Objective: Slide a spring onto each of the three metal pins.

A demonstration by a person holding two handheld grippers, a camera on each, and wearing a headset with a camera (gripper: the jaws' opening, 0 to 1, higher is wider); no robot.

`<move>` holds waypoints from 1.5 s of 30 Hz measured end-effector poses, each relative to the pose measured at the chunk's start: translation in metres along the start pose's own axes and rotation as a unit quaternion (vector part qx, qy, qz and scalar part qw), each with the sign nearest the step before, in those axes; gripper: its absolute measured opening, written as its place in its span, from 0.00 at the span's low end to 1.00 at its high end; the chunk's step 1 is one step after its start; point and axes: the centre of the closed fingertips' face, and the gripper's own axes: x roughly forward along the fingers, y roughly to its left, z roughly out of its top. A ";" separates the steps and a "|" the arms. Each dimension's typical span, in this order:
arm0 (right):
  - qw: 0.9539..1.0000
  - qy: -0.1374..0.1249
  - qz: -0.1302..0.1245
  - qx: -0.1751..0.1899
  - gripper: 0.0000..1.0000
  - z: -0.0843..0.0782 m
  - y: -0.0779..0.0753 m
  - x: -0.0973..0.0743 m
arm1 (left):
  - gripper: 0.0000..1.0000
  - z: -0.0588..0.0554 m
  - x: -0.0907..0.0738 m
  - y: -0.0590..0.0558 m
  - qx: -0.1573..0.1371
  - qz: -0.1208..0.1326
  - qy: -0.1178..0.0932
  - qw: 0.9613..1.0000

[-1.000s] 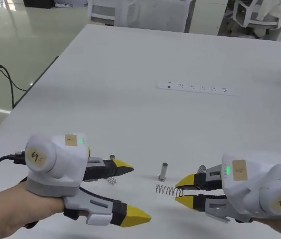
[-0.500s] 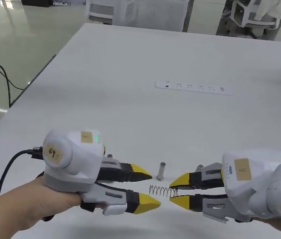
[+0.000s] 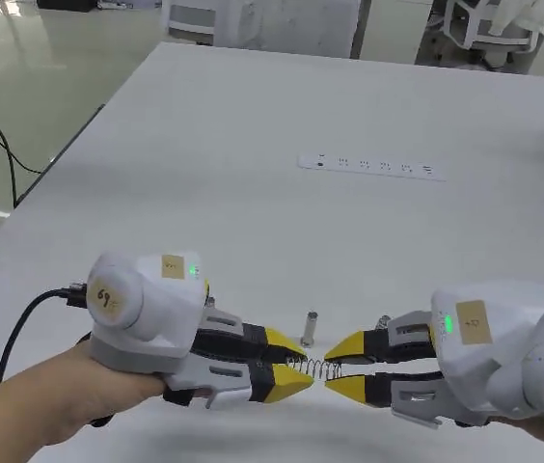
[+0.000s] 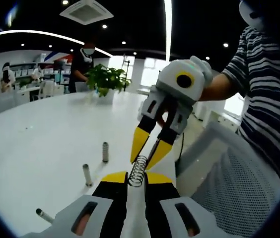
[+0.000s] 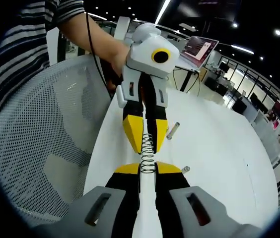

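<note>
Left hand-held gripper [image 3: 303,362] & right hand-held gripper [image 3: 330,367]: same build, w/ rounded white housings, grey undersides, black jaw arms and yellow wedge tips. Each has a green LED lit on top, a square tan sticker beside it, and a round tan sticker w/ handwritten no. at the rear. Black cable [image 3: 21,323] runs off the left unit's back. Person wears a short-sleeved shirt [image 4: 264,94], dark & white horiz. stripes.

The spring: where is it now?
In the head view the spring sits low centre, spanning between the left hand-held gripper and right hand-held gripper, near an upright metal pin.
</note>
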 end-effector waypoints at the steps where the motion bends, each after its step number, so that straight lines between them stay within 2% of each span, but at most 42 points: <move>1: 1.000 -0.001 0.000 0.002 0.07 0.000 0.000 0.000 | 0.05 0.000 0.000 0.000 0.007 0.000 0.001 1.000; 7: 1.000 -0.008 -0.001 0.014 0.07 0.001 0.000 -0.001 | 0.04 0.003 -0.001 -0.002 0.015 -0.007 -0.005 1.000; 12: 0.998 -0.012 0.001 0.058 0.08 0.000 0.002 -0.001 | 0.03 0.001 -0.001 -0.006 0.015 -0.023 0.000 1.000; 18: 0.997 -0.011 -0.001 0.075 0.13 -0.008 0.002 -0.003 | 0.03 -0.002 0.000 -0.006 0.015 -0.027 0.006 1.000; 25: 0.996 -0.019 -0.002 0.093 0.11 -0.010 0.001 -0.002 | 0.03 -0.001 0.001 -0.007 0.015 -0.033 0.009 0.999; 29: 0.995 -0.021 0.000 0.098 0.08 -0.010 0.002 -0.001 | 0.03 0.000 0.000 -0.005 0.011 -0.032 0.009 0.999; 33: 0.996 -0.022 -0.002 0.089 0.07 -0.009 0.002 -0.001 | 0.03 -0.002 0.000 -0.005 0.006 -0.034 0.015 0.999; 37: 0.998 -0.011 0.002 0.060 0.07 -0.005 0.002 -0.005 | 0.03 -0.006 0.001 -0.006 0.004 -0.036 0.017 0.999; 40: 0.999 -0.008 0.007 0.050 0.07 -0.002 0.002 -0.007 | 0.03 -0.014 0.004 -0.006 0.015 -0.035 0.034 0.999; 43: 0.998 -0.018 0.010 0.051 0.04 0.007 0.001 -0.010 | 0.03 -0.019 0.007 -0.008 0.025 -0.035 0.044 0.998; 44: 0.998 -0.026 0.008 0.055 0.00 0.011 0.000 -0.010 | 0.02 -0.021 0.008 -0.009 0.031 -0.036 0.051 0.998; 45: 0.996 -0.055 0.006 0.070 0.00 0.025 -0.001 -0.011 | 0.02 -0.030 0.007 -0.005 0.046 -0.028 0.073 0.996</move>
